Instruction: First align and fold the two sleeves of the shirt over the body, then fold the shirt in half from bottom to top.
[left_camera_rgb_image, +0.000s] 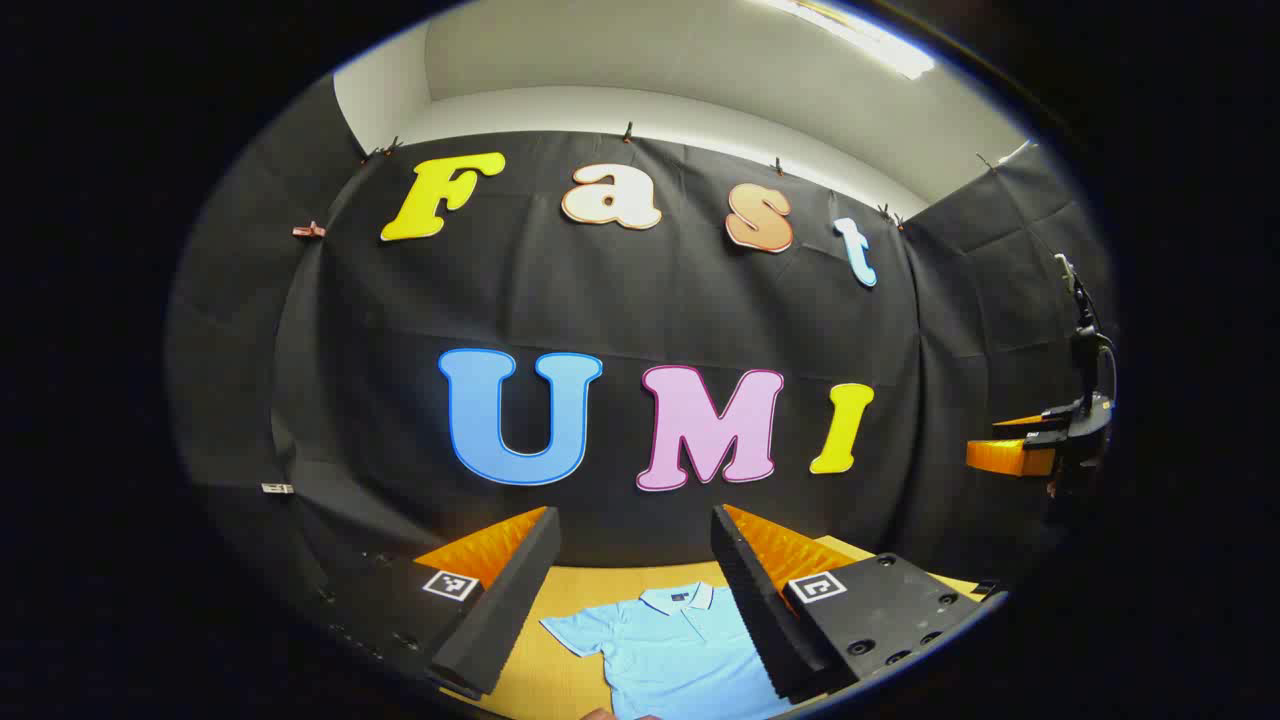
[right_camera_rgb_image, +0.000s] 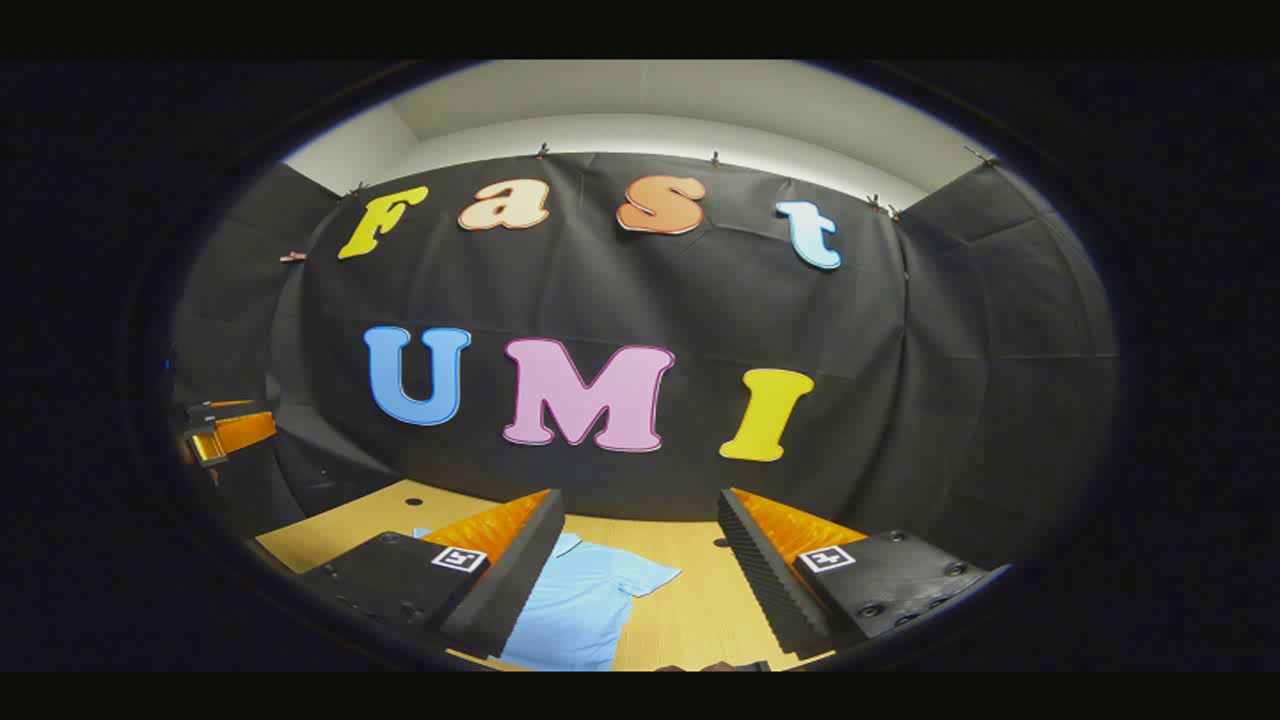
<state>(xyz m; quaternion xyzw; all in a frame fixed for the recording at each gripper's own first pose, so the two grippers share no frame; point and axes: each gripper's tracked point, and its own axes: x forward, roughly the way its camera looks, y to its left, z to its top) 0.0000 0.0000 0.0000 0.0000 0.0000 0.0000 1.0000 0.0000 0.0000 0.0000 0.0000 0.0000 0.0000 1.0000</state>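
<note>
A light blue polo shirt lies flat on the wooden table, collar toward the far wall, with one short sleeve spread out to the left. My left gripper hangs open above it, nothing between its fingers. In the right gripper view the same shirt lies below and left, its other sleeve spread toward the middle. My right gripper is open and empty, raised over the table. The right gripper also shows far off at the right edge of the left gripper view, and the left gripper at the left edge of the right gripper view.
The black cloth wall closes the booth behind the table. Bare wood lies to the right of the shirt. A small dark spot marks the table near the far edge.
</note>
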